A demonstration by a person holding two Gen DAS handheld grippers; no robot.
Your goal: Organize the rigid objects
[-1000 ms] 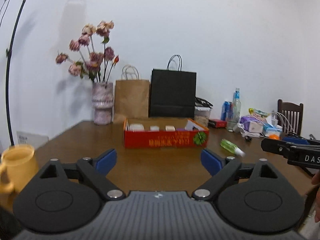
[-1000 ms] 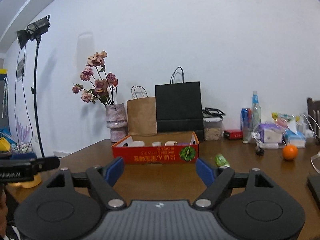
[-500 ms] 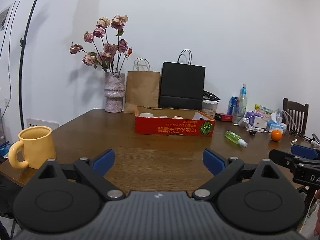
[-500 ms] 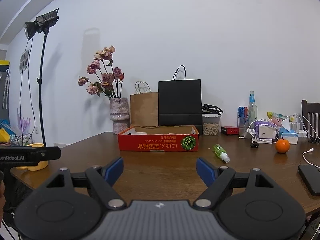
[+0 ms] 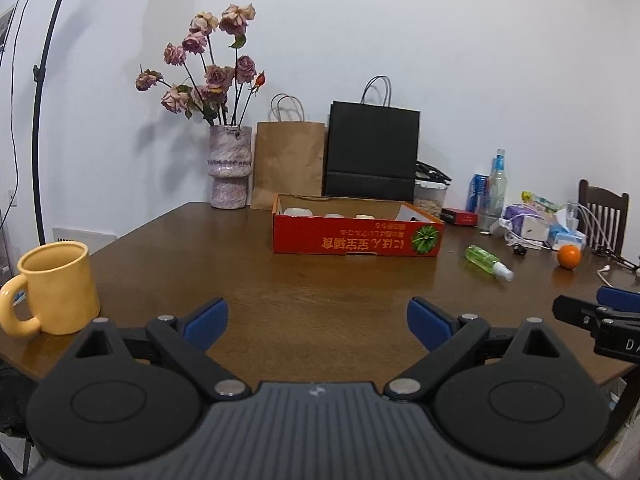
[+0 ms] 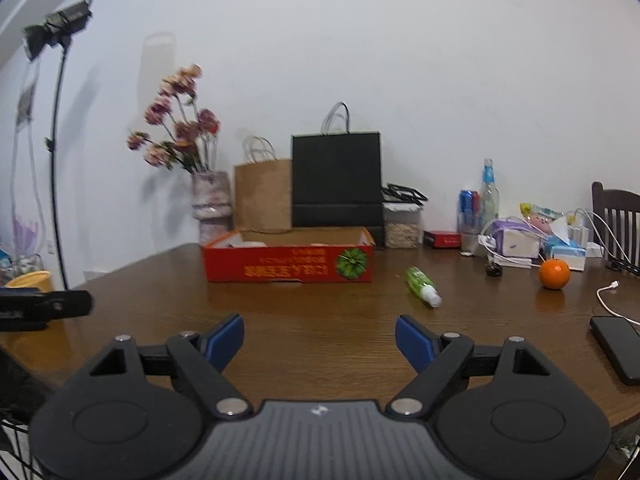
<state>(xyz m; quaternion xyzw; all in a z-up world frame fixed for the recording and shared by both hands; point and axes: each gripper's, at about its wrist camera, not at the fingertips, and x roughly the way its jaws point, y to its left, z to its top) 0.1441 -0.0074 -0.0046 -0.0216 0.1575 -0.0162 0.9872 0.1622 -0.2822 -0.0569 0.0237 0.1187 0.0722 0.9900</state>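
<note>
Both tools hang at the near edge of the wooden table (image 5: pixel 248 280), pointing slightly downward across it, and neither carries anything: the left gripper (image 5: pixel 318 322) has its blue pads spread wide over bare wood, and the right gripper (image 6: pixel 319 340) likewise stands spread with nothing between its fingers. The step in hand looks like the opening approach, choosing a loose item to carry to the red cardboard box (image 5: pixel 356 232), which sits straight ahead of the left gripper and ahead and a little left of the right one, well apart from both. The green spray bottle (image 6: pixel 422 285) lies on its side ahead and just right of the right gripper, cap end nearer, so the right hand seems the natural one for it. To do it well, turn the wrist so the pads cross the bottle's barrel, not its length, come down low, and close on the green body, not the slick white cap, since a round bottle may roll away from a glancing touch. The orange (image 6: pixel 554 274) farther right would also roll. The yellow mug (image 5: pixel 56 286) stands upright close to the left gripper's left side; pinching its wall over the rim seems safer than the handle. Keep the right hand clear of the phone (image 6: pixel 618 348) and the white cable (image 6: pixel 612 300).
</note>
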